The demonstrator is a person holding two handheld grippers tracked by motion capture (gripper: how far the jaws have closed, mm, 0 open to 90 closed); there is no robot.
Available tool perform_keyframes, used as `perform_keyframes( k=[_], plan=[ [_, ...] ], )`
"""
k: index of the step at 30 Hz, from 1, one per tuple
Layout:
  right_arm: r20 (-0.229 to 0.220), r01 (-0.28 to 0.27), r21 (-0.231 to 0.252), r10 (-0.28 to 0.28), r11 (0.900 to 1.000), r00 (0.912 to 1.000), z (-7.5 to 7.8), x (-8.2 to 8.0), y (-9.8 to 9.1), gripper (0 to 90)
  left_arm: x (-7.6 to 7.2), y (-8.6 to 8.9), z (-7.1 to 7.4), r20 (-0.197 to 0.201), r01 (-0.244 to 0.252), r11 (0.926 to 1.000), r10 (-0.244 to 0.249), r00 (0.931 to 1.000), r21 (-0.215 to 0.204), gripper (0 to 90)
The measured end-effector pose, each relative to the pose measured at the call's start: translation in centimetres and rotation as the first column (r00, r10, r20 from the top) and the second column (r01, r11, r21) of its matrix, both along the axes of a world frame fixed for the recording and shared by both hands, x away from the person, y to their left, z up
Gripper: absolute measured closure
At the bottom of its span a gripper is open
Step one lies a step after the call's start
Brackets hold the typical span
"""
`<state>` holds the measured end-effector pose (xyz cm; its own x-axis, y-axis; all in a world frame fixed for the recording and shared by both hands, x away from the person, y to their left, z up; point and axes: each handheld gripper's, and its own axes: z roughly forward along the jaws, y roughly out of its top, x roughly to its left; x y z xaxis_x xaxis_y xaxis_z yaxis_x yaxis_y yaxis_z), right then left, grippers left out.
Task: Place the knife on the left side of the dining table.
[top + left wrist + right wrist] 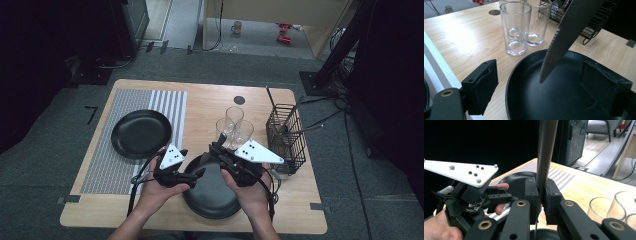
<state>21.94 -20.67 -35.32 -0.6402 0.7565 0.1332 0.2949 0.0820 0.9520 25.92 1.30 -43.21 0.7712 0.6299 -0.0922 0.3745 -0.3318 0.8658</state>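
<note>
Right gripper: jaws clamped on the knife, near the handle end.
Left gripper: jaws apart, nothing pressed; the knife tip hangs between them.
Knife: over the near plate; looks light, stiff, smooth steel, likely slippery; serrated edge, best taken by the handle.
Glasses: beyond the left gripper, fragile.
Writing: none legible.

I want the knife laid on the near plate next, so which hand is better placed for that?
Right, probably. The right hand-held gripper is already shut on the knife, whose tip hangs over the near black plate. The left hand-held gripper is open and holds nothing.
</note>
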Motion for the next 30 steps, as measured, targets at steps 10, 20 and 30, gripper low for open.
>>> perform_keyframes(
  k=[10, 20, 30],
  plan=[
    [-0.009, -0.025, -0.015, 0.025, 0.9996, 0.9997, -0.21, -0.02, 0.59, 84.2, 0.17, -0.23, -0.28, 0.003, 0.025, 0.9995, -0.025, 0.9997, -0.017, 28.4],
    [-0.021, -0.048, -0.027, 0.047, 0.9985, 0.9987, -0.33, -0.09, 0.86, 84.1, 0.6, 0.0, -0.23, -0.054, 0.142, 0.9844, -0.149, 0.9874, -0.103, 48.2],
    [-0.028, -0.059, -0.013, 0.059, 0.9982, 0.9979, -0.42, -0.03, 0.88, 84.2, 0.63, -0.01, -0.32, -0.037, 0.175, 0.9804, -0.179, 0.9831, -0.09, 66.9]
  ],
)
